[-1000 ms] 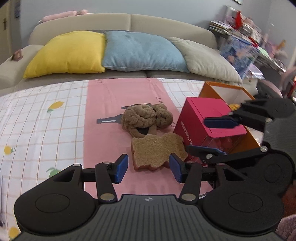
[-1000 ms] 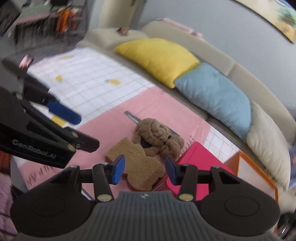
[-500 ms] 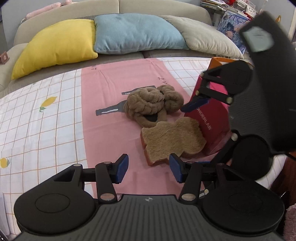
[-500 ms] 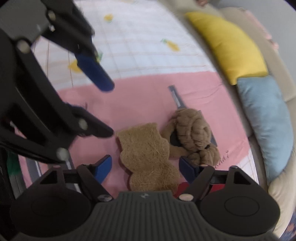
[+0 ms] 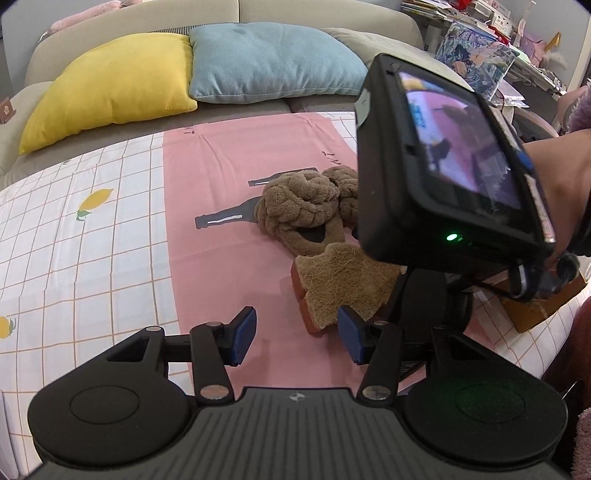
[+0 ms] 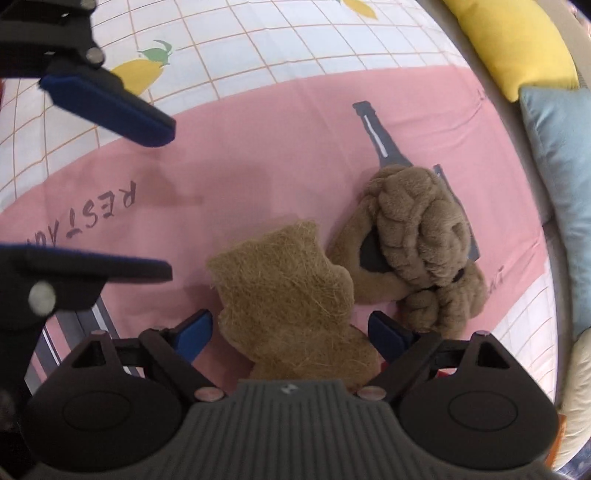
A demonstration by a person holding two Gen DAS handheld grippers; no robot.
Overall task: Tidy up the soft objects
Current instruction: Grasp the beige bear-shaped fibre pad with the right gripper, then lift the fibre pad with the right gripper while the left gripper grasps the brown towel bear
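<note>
A flat brown bear-shaped scrub pad [image 6: 291,291] lies on the pink cloth [image 6: 240,158]. My right gripper [image 6: 290,330] is open, pointing down, with its jaws on either side of the pad's near end. A brown plush toy [image 6: 421,236] lies touching the pad on its far right. In the left wrist view the pad [image 5: 343,277] and the plush [image 5: 306,206] lie ahead to the right, partly hidden by the right gripper's body [image 5: 443,177]. My left gripper [image 5: 295,336] is open and empty, hovering just left of the pad.
Yellow [image 5: 110,81], blue [image 5: 273,59] and beige cushions line the sofa behind. A checked lemon-print sheet [image 5: 74,221] spreads to the left. An orange box edge [image 5: 535,306] shows at the right under the right gripper. Cluttered shelves [image 5: 480,33] stand at the far right.
My right gripper has swung over and down onto the pad, with its jaws opened wider around it. My left gripper has pulled back slightly and stayed open.
</note>
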